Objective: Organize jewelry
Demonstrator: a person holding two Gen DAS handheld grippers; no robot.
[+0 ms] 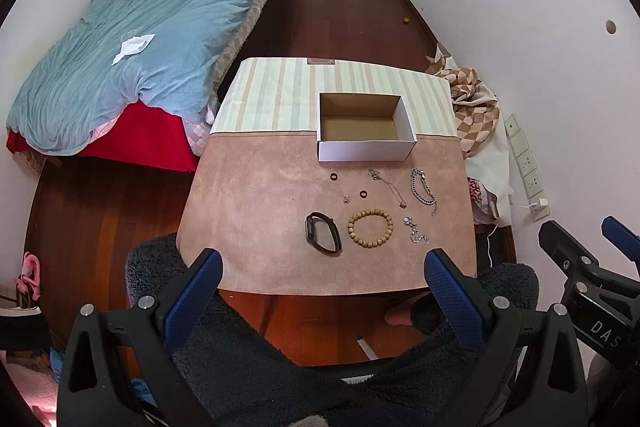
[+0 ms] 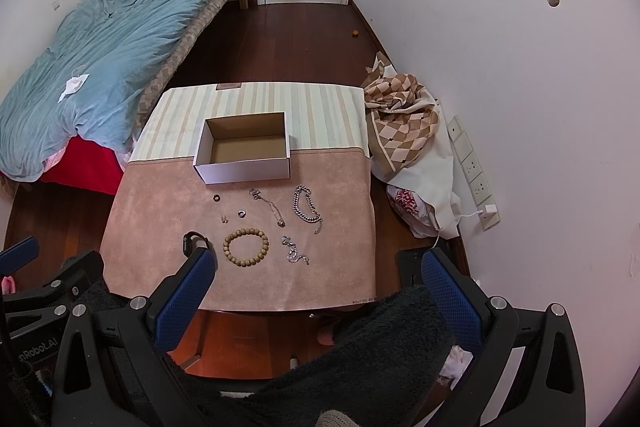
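An empty white cardboard box (image 1: 365, 149) (image 2: 244, 171) stands mid-table. In front of it lie two dark rings (image 1: 333, 177) (image 1: 363, 194), a small earring (image 1: 346, 199), a thin necklace (image 1: 388, 185), a heavy silver chain bracelet (image 1: 422, 187) (image 2: 306, 209), a small silver chain (image 1: 416, 231) (image 2: 295, 251), a wooden bead bracelet (image 1: 370, 228) (image 2: 245, 241) and a black smart band (image 1: 323, 233) (image 2: 191, 242). My left gripper (image 1: 324, 267) is open and empty, held back over the table's near edge. My right gripper (image 2: 320, 269) is open and empty, also near that edge.
The table carries a pink mat (image 1: 256, 227) with a striped cloth (image 1: 276, 95) behind it. A bed with a blue duvet (image 1: 140, 39) stands left. Checked fabric and bags (image 2: 404, 123) lie right, beside a wall power strip (image 2: 474, 173). A dark fleece (image 1: 280, 367) lies below the grippers.
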